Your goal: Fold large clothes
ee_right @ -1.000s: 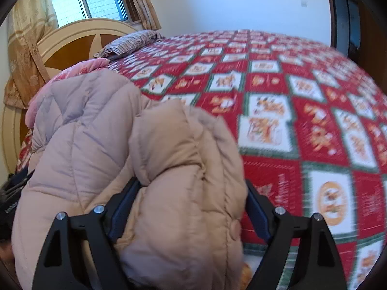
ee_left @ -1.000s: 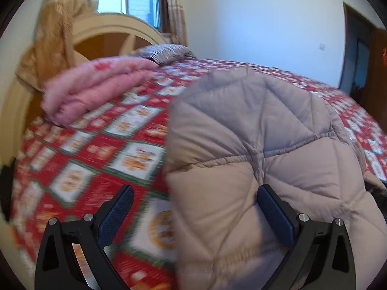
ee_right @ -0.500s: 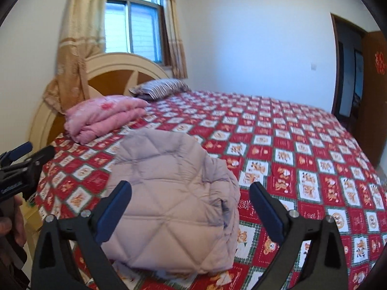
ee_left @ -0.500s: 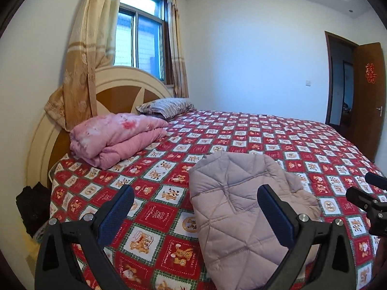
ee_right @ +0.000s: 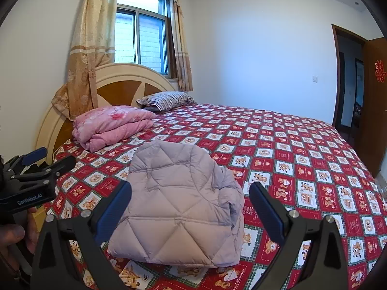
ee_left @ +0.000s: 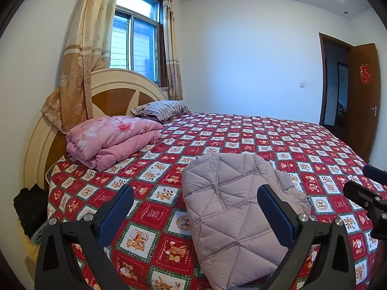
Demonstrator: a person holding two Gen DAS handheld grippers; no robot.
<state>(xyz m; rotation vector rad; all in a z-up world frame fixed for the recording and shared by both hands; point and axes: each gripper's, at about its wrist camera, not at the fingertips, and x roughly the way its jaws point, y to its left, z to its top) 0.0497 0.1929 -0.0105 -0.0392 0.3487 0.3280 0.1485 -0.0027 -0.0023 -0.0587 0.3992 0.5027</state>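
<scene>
A pale mauve quilted down jacket [ee_left: 229, 207] lies folded into a compact bundle on the near part of the bed; it also shows in the right wrist view [ee_right: 179, 205]. My left gripper [ee_left: 196, 212] is open and empty, held back above the bed's near edge, apart from the jacket. My right gripper [ee_right: 191, 207] is open and empty too, also pulled back from the jacket. The right gripper shows at the right edge of the left wrist view [ee_left: 367, 198], and the left gripper at the left of the right wrist view [ee_right: 31, 171].
The bed has a red patterned bedspread [ee_left: 278, 140]. A folded pink quilt [ee_left: 111, 137] and a striped pillow [ee_left: 159, 108] lie by the headboard [ee_left: 113, 94]. A dark bag [ee_left: 29, 207] sits at the bed's left. An open door [ee_left: 362, 96] is at the right.
Both grippers let go of the jacket and pulled back and up from the bed. The jacket now rests folded on the bedspread.
</scene>
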